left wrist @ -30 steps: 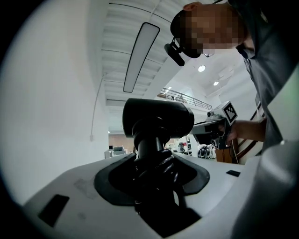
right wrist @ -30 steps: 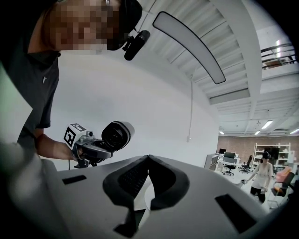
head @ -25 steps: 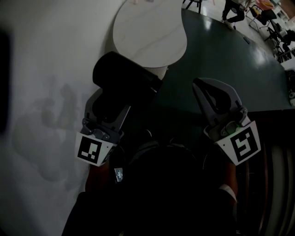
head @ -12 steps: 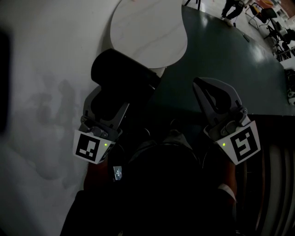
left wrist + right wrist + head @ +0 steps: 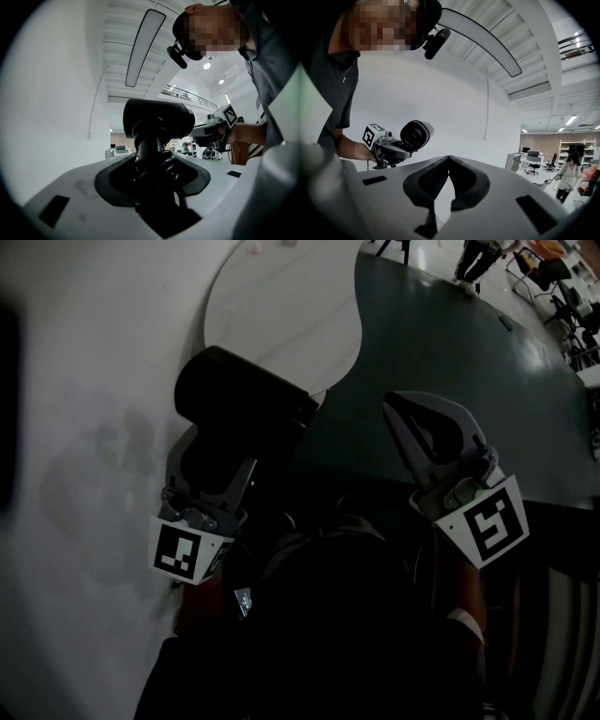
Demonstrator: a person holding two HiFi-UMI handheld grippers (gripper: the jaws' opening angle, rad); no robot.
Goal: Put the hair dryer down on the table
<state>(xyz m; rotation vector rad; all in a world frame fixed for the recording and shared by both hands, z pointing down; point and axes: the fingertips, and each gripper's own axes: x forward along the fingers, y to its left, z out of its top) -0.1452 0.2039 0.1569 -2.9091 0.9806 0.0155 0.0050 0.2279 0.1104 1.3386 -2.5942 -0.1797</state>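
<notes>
Pale rounded tabletop, left tool clamped on matte black cylindrical hair dryer, right tool closed, empty.

Head view dim, underexposed; both gripper views bright, fisheye-bent edges, black corners.

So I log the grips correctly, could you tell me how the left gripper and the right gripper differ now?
The left gripper has its jaws wide, clamped on the hair dryer handle; the right gripper has its jaws shut together. The left gripper carries a load; the right gripper is empty. The left gripper sits by the white table, the right gripper over a dark surface. Both are hand-held and bear a marker cube.
</notes>
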